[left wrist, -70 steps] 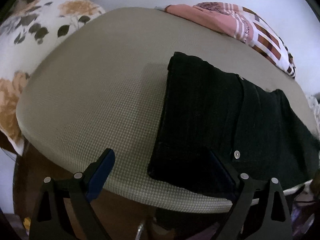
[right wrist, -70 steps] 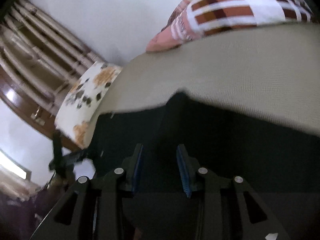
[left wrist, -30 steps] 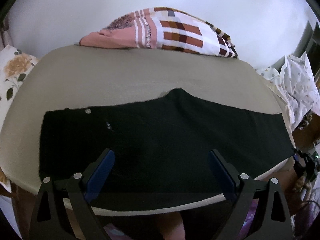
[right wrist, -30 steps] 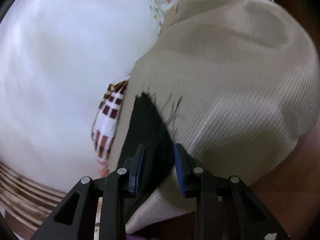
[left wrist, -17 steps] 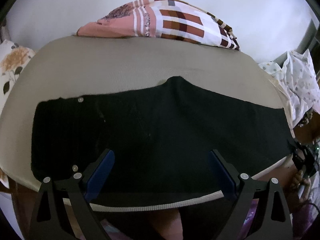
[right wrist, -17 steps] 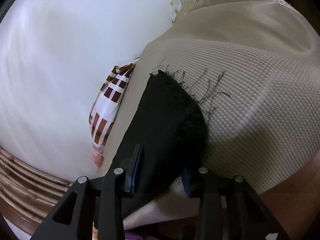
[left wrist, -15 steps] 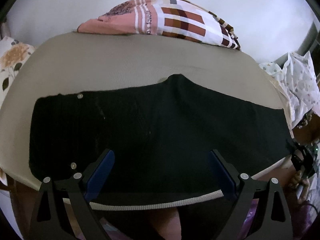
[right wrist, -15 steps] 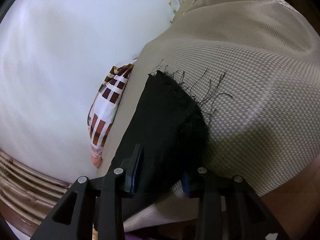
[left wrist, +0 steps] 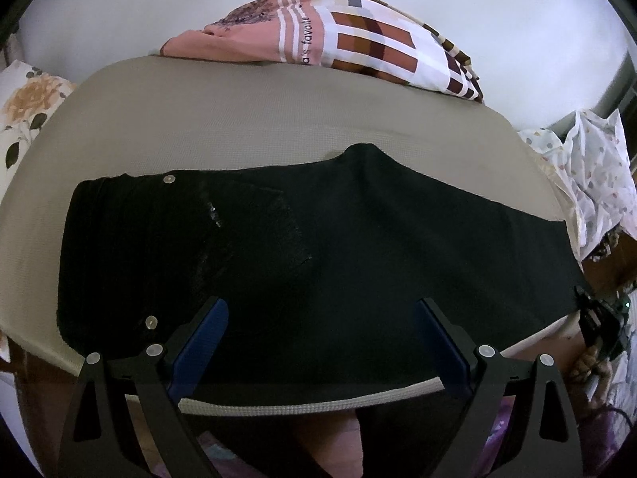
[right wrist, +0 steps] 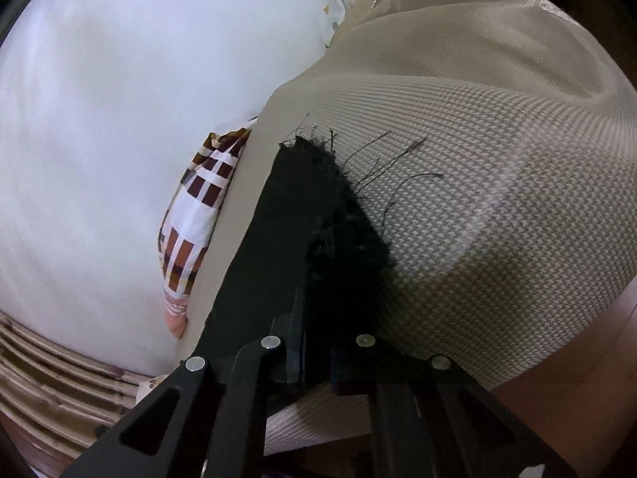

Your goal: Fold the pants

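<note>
The black pants lie flat, folded lengthwise, across the beige mattress, waistband at the left and leg ends at the right. My left gripper is open and empty, hovering over the near edge at the pants' middle. In the right wrist view my right gripper is shut on the frayed leg end of the pants at the mattress corner. The right gripper also shows in the left wrist view at the far right edge.
A pink and brown checked cloth lies at the back of the mattress against the white wall. A floral pillow is at the left, a spotted white fabric at the right. The checked cloth also shows in the right wrist view.
My right gripper has closed on the frayed leg end of the pants. My left gripper has stayed open and drawn slightly closer over the pants.
</note>
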Action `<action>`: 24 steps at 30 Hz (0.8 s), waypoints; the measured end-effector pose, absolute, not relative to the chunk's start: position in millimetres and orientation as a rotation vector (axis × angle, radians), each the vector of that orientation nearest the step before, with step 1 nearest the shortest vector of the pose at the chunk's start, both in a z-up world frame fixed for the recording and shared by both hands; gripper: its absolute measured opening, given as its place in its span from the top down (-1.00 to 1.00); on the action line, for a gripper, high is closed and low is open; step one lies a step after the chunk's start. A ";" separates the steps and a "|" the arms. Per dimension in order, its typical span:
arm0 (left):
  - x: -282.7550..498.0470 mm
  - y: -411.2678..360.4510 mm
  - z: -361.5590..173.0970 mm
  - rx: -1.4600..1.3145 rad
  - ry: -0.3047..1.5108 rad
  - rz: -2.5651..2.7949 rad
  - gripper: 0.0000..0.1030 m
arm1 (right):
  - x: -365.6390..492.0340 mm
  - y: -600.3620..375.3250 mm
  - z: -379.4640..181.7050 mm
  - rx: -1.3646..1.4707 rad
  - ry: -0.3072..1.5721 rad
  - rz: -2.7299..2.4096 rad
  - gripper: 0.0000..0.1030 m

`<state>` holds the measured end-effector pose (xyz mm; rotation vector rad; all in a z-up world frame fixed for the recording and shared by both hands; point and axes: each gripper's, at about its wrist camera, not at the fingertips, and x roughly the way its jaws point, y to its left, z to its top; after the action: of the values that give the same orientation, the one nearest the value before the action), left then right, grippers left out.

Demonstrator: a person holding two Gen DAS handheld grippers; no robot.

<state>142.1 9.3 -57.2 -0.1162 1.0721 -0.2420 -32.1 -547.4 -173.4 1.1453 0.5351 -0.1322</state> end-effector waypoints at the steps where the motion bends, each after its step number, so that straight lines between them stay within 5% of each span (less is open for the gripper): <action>1: 140.8 10.2 -57.1 -0.119 1.069 -0.238 -0.82 | -31.9 -547.7 -172.9 1.153 0.535 -0.141 0.79; 6: 136.9 11.7 -58.4 -0.090 1.053 -0.196 -0.82 | -23.3 -547.7 -170.4 1.188 0.533 -0.150 0.62; 11: 131.7 11.5 -54.2 0.013 0.995 -0.131 -0.82 | -18.0 -544.8 -164.7 1.139 0.587 -0.220 0.88; 24: 124.6 -2.0 -52.0 0.267 0.899 -0.052 -0.83 | -11.6 -529.5 -136.9 1.057 0.584 -0.249 0.86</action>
<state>124.6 -2.0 -52.0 0.2667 0.8994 -0.0517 -11.6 -529.5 -136.9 1.0566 0.5845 -0.2486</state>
